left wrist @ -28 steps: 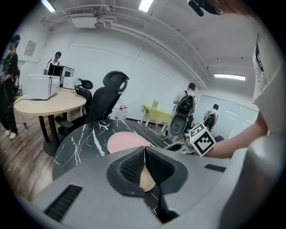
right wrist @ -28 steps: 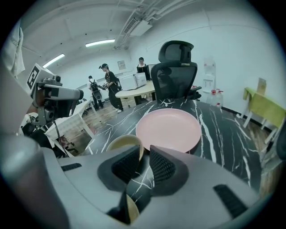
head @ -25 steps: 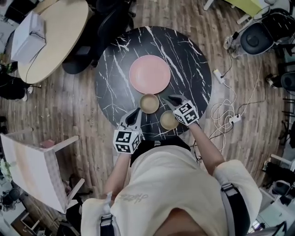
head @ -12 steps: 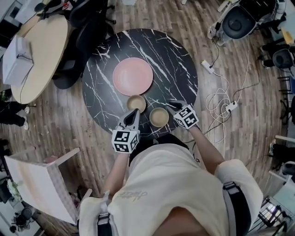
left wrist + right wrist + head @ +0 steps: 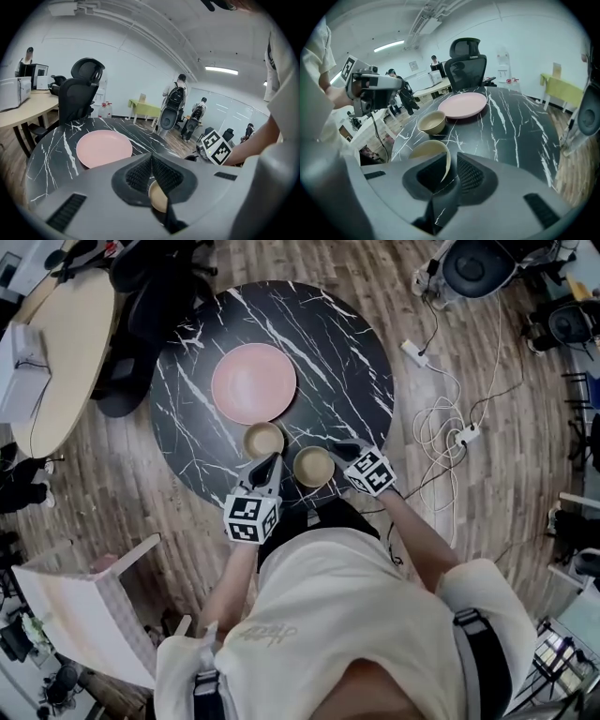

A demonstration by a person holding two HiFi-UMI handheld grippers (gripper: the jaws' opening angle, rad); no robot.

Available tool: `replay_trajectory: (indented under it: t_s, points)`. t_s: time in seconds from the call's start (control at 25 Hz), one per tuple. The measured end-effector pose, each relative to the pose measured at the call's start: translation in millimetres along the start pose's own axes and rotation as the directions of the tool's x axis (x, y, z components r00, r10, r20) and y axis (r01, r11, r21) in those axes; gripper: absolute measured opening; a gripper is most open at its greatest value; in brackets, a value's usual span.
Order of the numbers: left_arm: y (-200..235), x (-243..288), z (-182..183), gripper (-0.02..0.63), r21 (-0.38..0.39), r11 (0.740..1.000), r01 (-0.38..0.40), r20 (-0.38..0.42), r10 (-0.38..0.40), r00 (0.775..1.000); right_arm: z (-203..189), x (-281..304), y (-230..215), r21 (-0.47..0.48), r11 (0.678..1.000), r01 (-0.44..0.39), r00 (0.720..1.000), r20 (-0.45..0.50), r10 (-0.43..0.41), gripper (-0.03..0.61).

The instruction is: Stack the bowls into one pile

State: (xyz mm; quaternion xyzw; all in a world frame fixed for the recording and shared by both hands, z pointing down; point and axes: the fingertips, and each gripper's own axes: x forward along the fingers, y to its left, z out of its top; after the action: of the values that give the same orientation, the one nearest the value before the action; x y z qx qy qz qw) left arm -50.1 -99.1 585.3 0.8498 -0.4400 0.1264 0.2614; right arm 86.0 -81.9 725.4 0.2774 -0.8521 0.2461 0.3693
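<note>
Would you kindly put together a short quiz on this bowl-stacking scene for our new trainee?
1. Choose one. Between the jaws of the right gripper stands: A) the plate's rim, B) the near bowl's rim, C) nothing.
2. True or false: the far bowl already sits inside the near bowl.
3. Fill in: the left gripper has its jaws ____, with nothing between them.

Key
1. B
2. False: the two stand side by side on the table.
3. together
</note>
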Motion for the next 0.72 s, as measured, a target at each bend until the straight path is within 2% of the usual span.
replay_trajectory:
  t_s: [0.24,0.64,0.72]
  points:
    - [-1.4,1.4,-13.0,0.020,-0.025,1.000,0.006,-0.029,-0.007,1.000,-13.9,12.3,1.5,0.035,0.999,-0.016,1.000,-0.026,0.017,0.067]
    - [10.0,-7.2,-28.4,0.020,-0.045,0.999,-0.027,-0.048,0.025,0.999,-25.4,27.8,1.1,0.074,0.997,-0.032,0.998,-0.051,0.036,0.078]
    - [12.0,-8.6,-29.7,0.020,-0.050,0.998,-0.034,-0.046,0.031,0.998,-25.2,30.7,1.8,0.067,0.997,-0.034,0.997,-0.060,0.038,0.056]
